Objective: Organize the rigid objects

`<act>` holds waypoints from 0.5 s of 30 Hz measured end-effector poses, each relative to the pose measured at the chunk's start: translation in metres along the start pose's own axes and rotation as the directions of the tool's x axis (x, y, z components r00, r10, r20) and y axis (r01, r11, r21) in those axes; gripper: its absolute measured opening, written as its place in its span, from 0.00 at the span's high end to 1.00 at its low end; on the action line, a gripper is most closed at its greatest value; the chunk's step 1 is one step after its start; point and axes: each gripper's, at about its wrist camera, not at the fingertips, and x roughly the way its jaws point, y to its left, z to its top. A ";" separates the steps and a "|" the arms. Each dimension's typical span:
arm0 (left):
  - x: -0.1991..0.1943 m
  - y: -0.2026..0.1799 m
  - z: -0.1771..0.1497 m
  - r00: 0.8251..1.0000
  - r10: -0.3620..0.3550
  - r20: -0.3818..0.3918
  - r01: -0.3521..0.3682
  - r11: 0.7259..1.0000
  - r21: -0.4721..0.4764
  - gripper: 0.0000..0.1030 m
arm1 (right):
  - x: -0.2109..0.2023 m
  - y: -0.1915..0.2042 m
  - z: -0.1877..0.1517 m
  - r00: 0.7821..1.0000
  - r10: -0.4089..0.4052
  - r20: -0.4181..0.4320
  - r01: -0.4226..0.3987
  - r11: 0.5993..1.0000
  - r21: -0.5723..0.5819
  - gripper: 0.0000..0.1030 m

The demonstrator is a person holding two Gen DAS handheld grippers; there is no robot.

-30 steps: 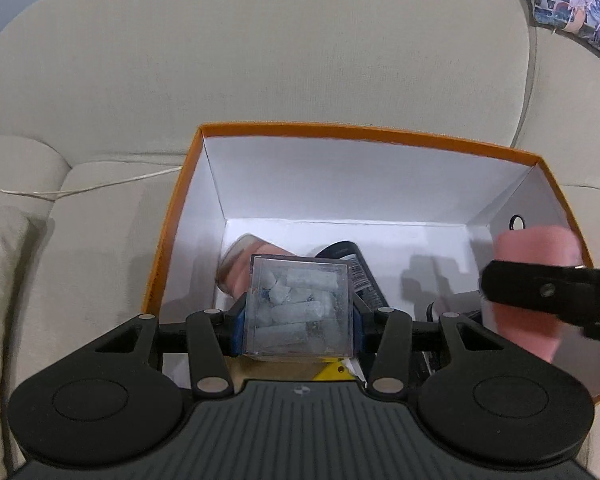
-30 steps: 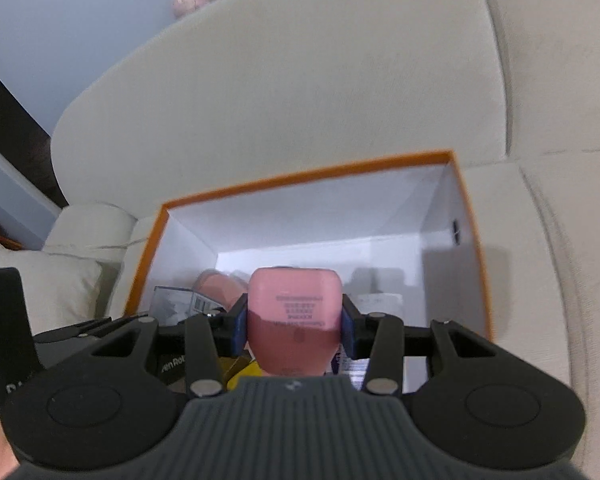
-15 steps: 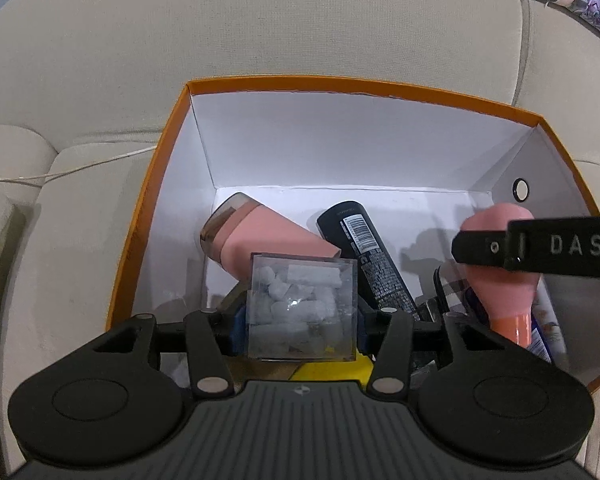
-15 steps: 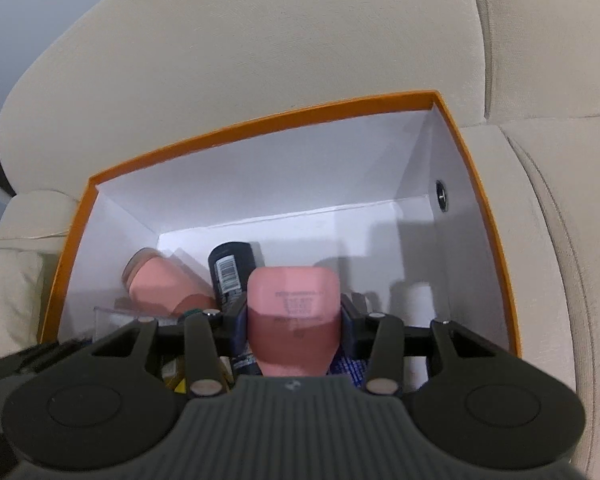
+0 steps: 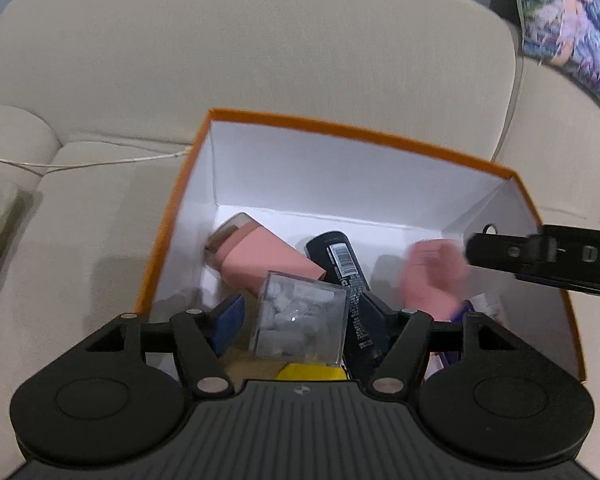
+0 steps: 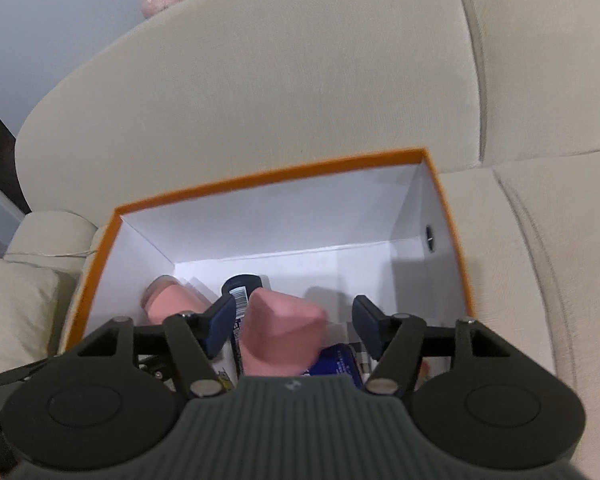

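Note:
An orange box (image 5: 340,130) with white inner walls sits on a beige sofa. My left gripper (image 5: 300,316) hangs over its near edge, jaws opening. A clear plastic case of white pieces (image 5: 300,320) sits tilted between the jaws, and the left pad (image 5: 230,318) is clear of it. In the right wrist view my right gripper (image 6: 294,322) is also opening over the box (image 6: 268,176). A pink bottle (image 6: 284,332) tips loose between its pads, touching neither. That bottle (image 5: 432,276) is blurred in the left view, below a right gripper finger (image 5: 500,250).
Inside the box lie a pink tumbler with a brown cap (image 5: 260,260), a black bottle with a barcode (image 5: 340,264), a yellow item (image 5: 308,372) and a blue package (image 6: 336,360). A white cord (image 5: 100,162) crosses the seat; a patterned cushion (image 5: 572,20) lies back right.
Both grippers went from shut to open. The clear case and the pink bottle have come free of the pads and tipped. Both views have pulled back from the box.

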 end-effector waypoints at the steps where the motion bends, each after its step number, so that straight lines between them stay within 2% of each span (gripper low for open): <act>1: -0.007 -0.001 -0.001 1.000 0.004 0.010 -0.004 1.000 -0.005 0.25 | -0.008 -0.001 0.000 1.000 -0.001 0.005 0.001 1.000 0.000 0.35; 4: -0.029 -0.003 -0.005 1.000 0.017 0.027 -0.016 1.000 -0.017 0.24 | -0.030 -0.001 -0.003 1.000 -0.005 0.017 0.005 1.000 0.000 0.32; 8: -0.062 -0.011 -0.015 0.997 0.047 0.060 -0.046 0.999 -0.014 0.15 | -0.064 0.009 -0.011 0.999 -0.027 0.035 0.028 0.999 -0.029 0.30; 15: -0.108 -0.018 -0.035 0.989 0.117 0.086 -0.115 0.993 -0.027 0.14 | -0.125 0.038 -0.043 0.994 -0.110 0.027 0.113 0.980 -0.165 0.27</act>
